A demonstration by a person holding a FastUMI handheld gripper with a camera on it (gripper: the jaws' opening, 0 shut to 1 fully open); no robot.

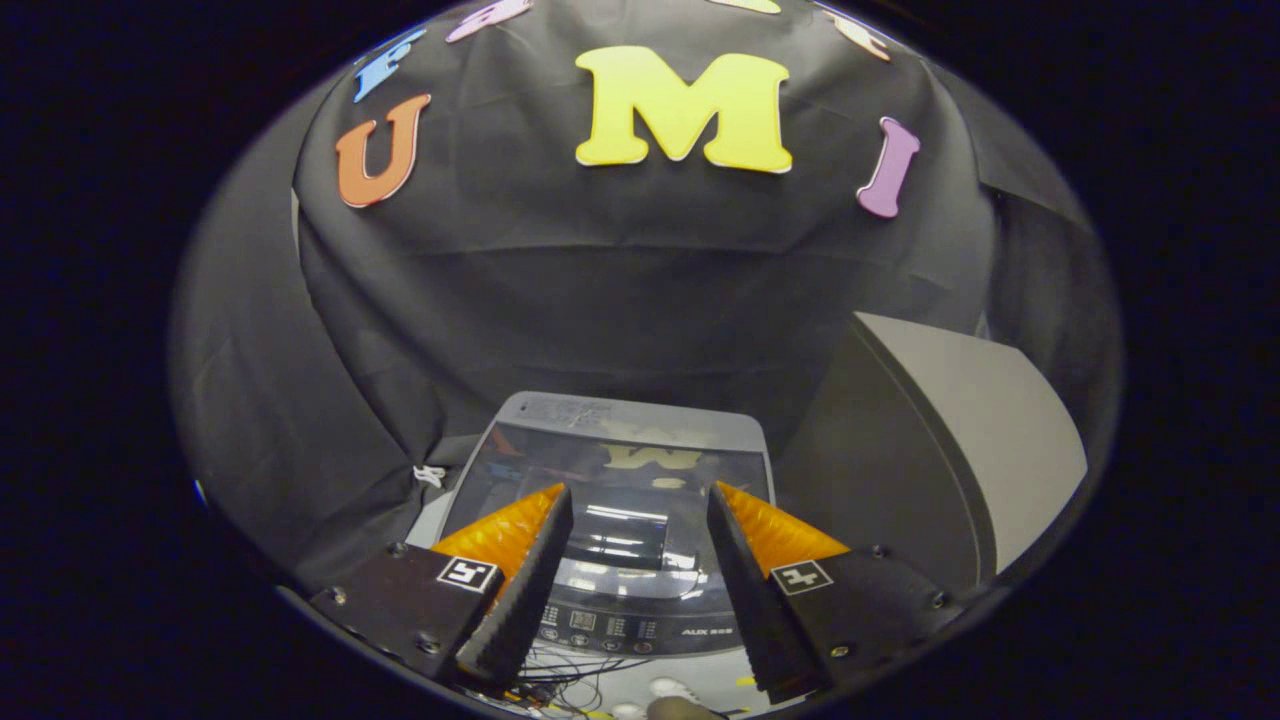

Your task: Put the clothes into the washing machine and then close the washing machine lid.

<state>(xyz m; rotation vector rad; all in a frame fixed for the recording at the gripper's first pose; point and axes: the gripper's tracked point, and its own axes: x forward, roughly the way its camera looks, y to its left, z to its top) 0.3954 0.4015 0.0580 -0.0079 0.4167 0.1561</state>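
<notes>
A grey top-loading washing machine (pixel 620 420) stands below and ahead of my fingers, against the black cloth wall. Its glossy dark lid (pixel 610 465) lies flat and closed, mirroring the wall above it. The control panel (pixel 625 625) sits at the near edge, between my fingers. My gripper (pixel 640 495) hovers over the lid, open, with nothing between its fingers. No clothes are visible.
A grey slanted panel (pixel 960 430) rises right of the machine. Black cloth drapes close on the left and behind. Thin dark cables (pixel 570 685) lie tangled on the floor just before the machine.
</notes>
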